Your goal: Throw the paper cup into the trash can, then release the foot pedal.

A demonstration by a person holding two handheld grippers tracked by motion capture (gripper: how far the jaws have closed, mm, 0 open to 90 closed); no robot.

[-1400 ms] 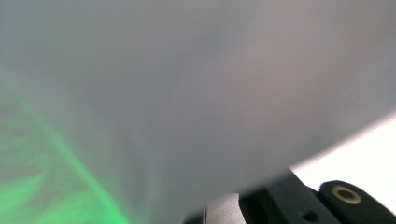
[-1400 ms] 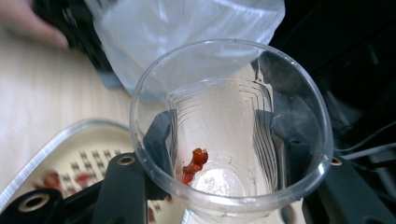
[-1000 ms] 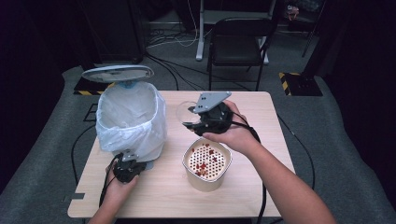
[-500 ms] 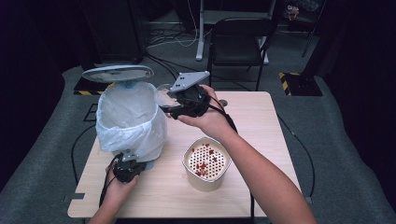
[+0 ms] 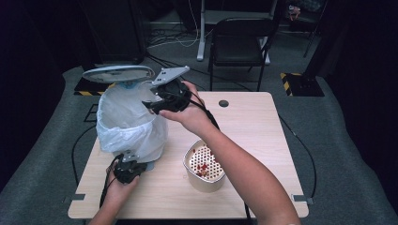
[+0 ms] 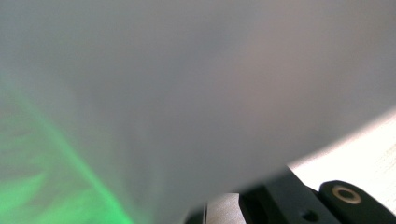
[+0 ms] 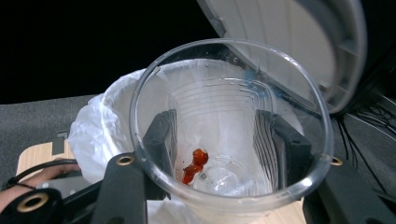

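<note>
The right gripper (image 7: 217, 154) is pinching a clear plastic cup (image 7: 229, 135) over the lined bin (image 5: 126, 124), whose base the left gripper (image 5: 127, 169), jaws pressed together, is steadying; red residue (image 7: 195, 164) risks dripping outside the liner.

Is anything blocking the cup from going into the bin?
Nothing visible. The right gripper holds the cup by the bin, whose lid stands open above the white bag.

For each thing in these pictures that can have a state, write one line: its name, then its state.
Bin lid: raised open.
White bin bag: lining the bin, draped over its rim.
Clear plastic cup: gripped, tipped toward the bin, red residue inside.
Right gripper: shut on the cup.
Left gripper: shut, at the bin's base.
Perforated container: upright, red bits inside.
</note>
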